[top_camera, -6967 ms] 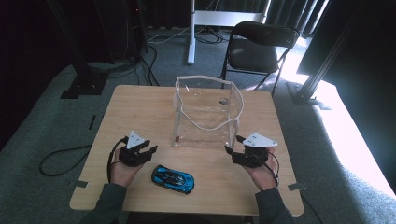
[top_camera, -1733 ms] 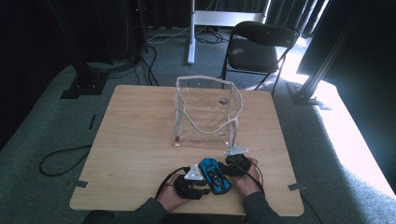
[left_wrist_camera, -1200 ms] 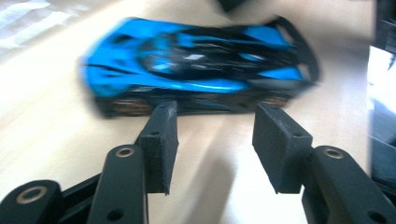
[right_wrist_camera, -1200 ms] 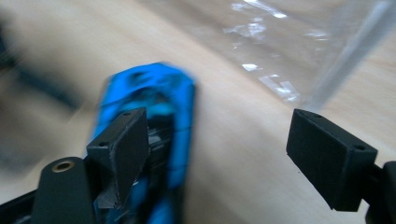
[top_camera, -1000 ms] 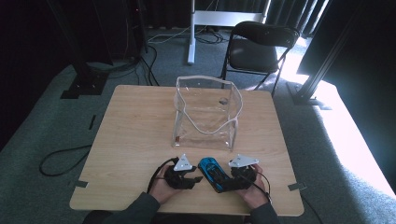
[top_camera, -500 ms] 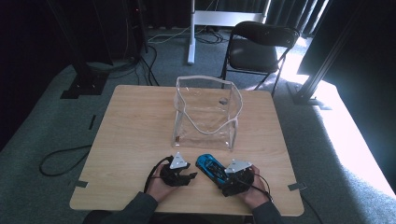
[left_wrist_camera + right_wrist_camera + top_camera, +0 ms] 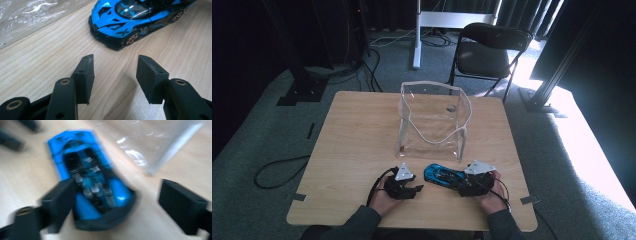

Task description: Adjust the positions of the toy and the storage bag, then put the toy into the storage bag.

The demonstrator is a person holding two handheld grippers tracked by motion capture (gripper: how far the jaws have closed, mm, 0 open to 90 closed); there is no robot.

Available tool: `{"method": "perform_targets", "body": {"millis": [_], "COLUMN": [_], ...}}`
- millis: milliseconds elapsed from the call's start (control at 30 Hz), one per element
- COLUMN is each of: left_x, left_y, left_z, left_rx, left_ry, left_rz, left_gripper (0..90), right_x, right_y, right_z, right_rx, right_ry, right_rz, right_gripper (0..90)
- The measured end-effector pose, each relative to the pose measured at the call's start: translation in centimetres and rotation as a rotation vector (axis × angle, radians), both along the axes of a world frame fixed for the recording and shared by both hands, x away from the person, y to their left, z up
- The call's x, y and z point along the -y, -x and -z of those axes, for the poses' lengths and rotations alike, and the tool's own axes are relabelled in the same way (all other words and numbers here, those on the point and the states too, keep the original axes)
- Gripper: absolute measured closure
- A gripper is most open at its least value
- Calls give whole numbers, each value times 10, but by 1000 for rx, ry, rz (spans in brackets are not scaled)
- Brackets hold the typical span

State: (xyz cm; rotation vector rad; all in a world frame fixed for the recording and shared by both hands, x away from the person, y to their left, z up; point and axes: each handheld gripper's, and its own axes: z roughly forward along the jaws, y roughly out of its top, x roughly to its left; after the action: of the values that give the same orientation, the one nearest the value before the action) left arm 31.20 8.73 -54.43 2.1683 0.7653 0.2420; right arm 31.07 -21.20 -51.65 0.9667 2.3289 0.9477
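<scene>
A blue and black toy car (image 7: pixel 443 175) lies slantwise on the wooden table (image 7: pixel 357 130), near the front edge. My left gripper (image 7: pixel 416 189) rests just left of it, open; in the left gripper view the car's nose (image 7: pixel 135 20) sits beyond the empty jaws (image 7: pixel 115 72). My right gripper (image 7: pixel 460 188) is at the car's tail. In the blurred right gripper view the car's rear (image 7: pixel 92 182) lies between the jaws (image 7: pixel 117 205), which have just been closing; the left jaw is against the car's side and the right jaw stands apart.
A clear plastic bag (image 7: pixel 432 120) stands open-topped on the table just behind the car, its edge close in both gripper views (image 7: pixel 32 17) (image 7: pixel 160 145). A black folding chair (image 7: pixel 492 50) stands beyond the table. A cable (image 7: pixel 277 170) loops on the floor at left.
The car has swung from pointing away to lying slantwise across the table. My right gripper has shifted in behind its tail. The left gripper has hardly moved.
</scene>
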Motion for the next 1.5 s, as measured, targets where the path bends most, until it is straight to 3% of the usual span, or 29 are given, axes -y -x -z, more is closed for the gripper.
{"method": "perform_targets", "body": {"millis": [33, 100, 133, 300, 567, 800, 1067, 1167, 1267, 1367, 1500], "left_x": [0, 0, 0, 1, 1, 1, 1, 1, 1, 1, 1], "left_y": [0, 0, 0, 0, 1, 1, 0, 0, 0, 0, 0], "left_z": [0, 0, 0, 0, 0, 0, 0, 0, 0, 0, 0], "left_rx": [-2, -2, -3, 1, 0, 0, -8, -9, -9, -9, -10], "left_ry": [0, -1, -3, -12, -13, -13, -3, -3, -2, -3, -2], "left_rz": [-1, 1, 0, 3, 3, 4, 2, 2, 1, 2, 1], "left_gripper": [491, 486, 485, 485, 472, 468, 458, 458, 457, 457, 457], "right_x": [4, 12, 14, 15, 9, 9, 16, 18, 17, 14, 11], "right_y": [-2, -1, 0, 1, 0, -2, -11, -11, -9, -7, -10], "right_z": [1, 2, 1, -2, 1, -1, 0, 2, 4, 6, 11], "right_rx": [-19, -37, -44, -46, -68, -82, -83, -74, -86, -84, -96], "right_ry": [-11, -131, -168, -210, -195, -198, -199, -209, -211, -187, -156], "right_rz": [9, -7, -20, -44, -91, -106, -161, -183, -203, -216, -222], "right_gripper": [191, 209, 225, 268, 390, 420, 437, 406, 229, 134, 104]}}
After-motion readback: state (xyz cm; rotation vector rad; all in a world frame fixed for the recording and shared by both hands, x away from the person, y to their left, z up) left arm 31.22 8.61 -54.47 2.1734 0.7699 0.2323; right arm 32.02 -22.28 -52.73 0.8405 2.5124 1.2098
